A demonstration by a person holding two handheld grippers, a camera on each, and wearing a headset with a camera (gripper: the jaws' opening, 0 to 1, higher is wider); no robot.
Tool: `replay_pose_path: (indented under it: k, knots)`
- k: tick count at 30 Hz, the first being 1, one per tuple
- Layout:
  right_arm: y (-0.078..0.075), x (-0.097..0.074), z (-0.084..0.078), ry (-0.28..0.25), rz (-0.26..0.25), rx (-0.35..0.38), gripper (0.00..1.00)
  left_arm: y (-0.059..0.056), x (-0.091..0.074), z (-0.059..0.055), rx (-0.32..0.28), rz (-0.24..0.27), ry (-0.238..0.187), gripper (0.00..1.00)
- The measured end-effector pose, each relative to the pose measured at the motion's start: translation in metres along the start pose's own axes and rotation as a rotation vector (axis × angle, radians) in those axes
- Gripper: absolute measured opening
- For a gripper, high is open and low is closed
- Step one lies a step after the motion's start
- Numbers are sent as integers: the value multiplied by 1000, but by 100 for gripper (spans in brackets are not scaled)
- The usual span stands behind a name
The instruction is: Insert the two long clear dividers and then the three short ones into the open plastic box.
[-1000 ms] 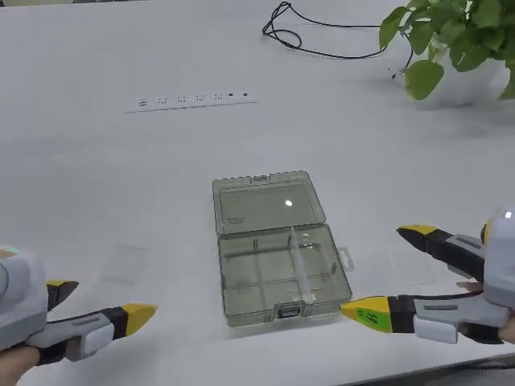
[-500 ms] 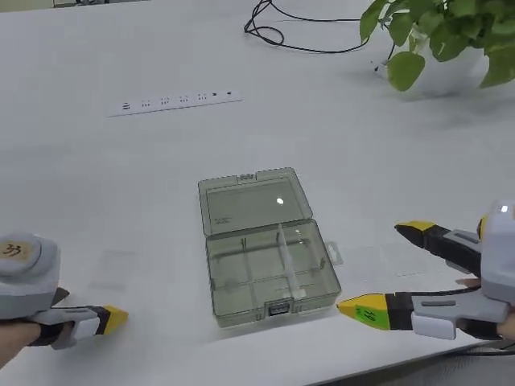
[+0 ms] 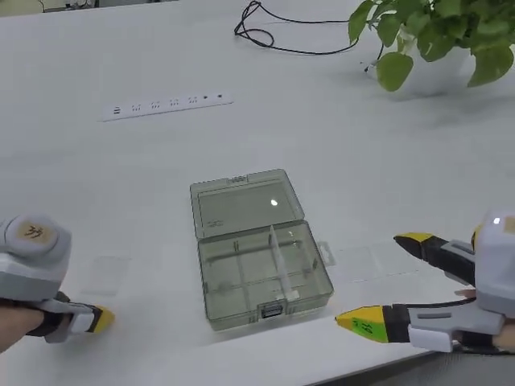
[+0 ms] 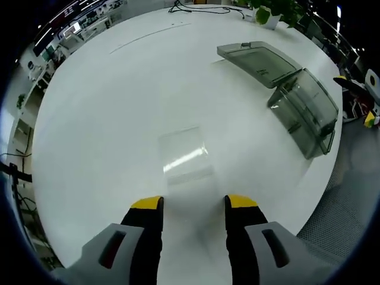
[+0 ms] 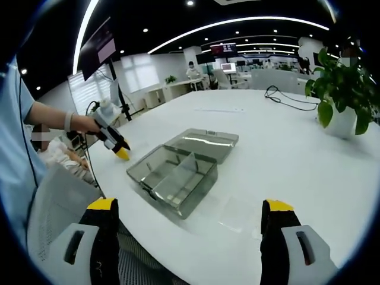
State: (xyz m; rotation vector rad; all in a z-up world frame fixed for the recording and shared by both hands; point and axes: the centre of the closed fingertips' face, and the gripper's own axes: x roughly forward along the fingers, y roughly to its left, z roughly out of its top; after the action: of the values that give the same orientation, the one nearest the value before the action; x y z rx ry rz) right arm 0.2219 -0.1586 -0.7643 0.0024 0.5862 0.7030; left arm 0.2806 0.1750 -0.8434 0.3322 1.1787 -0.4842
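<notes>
On smooth white table (image 3: 362, 161), rectangular smoky plastic box (image 3: 241, 211), flat clear divider (image 4: 184, 157)

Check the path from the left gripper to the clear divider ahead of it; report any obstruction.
Nothing visible blocks it: only bare white table lies between the open left gripper and the flat clear divider. The plastic box sits off to the side.

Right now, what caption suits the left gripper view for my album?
Open left claw faces a clear flat plastic divider on the white table, open smoky plastic box beyond.
</notes>
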Motion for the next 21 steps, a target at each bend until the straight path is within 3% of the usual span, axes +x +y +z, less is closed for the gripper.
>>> replay_pose_path:
  k: [6,21]
  knots:
    - [1,3,-5,12,7,5,100,6,0,0,0,-4,32,34]
    - [1,4,-7,15,12,21,99,5,-1,-1,-3,-21,21,30]
